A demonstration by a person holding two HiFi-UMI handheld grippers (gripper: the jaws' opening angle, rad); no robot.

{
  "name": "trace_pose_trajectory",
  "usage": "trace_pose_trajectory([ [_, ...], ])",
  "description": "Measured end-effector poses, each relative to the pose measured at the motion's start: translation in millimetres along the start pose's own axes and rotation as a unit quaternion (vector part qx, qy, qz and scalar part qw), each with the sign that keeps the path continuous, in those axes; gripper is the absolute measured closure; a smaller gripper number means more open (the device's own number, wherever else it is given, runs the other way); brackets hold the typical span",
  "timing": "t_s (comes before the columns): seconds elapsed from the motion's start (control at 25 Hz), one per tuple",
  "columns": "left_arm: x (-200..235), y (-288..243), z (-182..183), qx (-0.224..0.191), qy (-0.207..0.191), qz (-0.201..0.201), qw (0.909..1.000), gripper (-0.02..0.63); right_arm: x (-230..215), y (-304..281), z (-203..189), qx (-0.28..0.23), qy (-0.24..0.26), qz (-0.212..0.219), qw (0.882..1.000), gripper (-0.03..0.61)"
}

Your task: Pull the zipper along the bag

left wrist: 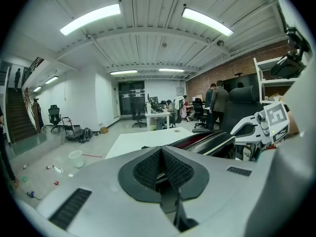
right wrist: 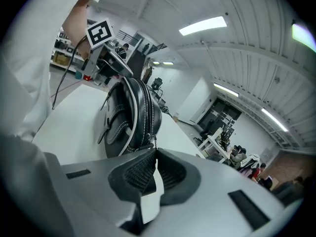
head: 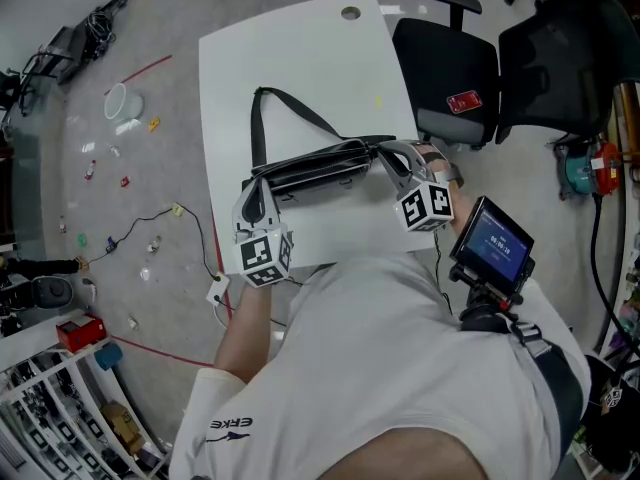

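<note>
The right gripper (right wrist: pixel 155 151) has its jaws closed on the zipper pull (right wrist: pixel 153 142) of the black leather bag (right wrist: pixel 129 116) stretching straight ahead on the white table (right wrist: pixel 69 120).

A black leather shoulder bag (head: pixel 315 168) lies on its side across the near half of the white table (head: pixel 300 48). Its long side runs roughly along the near edge, from close to the left edge toward the right one. White piping (right wrist: pixel 132 127) trims its seams. Its thin black strap (head: pixel 257 128) loops out flat toward the far edge on the left. The zipper (right wrist: pixel 143 107) runs along the top. In the left gripper view its two rows of teeth stand apart over a red lining (left wrist: pixel 197 138).
</note>
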State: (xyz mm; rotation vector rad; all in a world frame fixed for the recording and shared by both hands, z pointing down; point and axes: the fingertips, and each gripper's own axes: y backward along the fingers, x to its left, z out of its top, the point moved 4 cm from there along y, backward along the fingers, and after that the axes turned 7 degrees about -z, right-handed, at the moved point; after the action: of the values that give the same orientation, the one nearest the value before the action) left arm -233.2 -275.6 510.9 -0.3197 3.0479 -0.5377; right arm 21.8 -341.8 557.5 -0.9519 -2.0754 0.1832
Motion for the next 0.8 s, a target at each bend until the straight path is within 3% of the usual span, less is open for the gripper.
trace_pose_trajectory([
  [0.44,-2,-4,-1,0.003,-0.005,-0.009,0.9999,0.612,-2,2,6,-0.008,0.054,-0.074,0.996,0.563],
  [0.8,-2,-6,-2,0.01,-0.005,-0.024,0.9997,0.612,-4,5,15,-0.023,0.086,-0.106,0.99,0.563],
])
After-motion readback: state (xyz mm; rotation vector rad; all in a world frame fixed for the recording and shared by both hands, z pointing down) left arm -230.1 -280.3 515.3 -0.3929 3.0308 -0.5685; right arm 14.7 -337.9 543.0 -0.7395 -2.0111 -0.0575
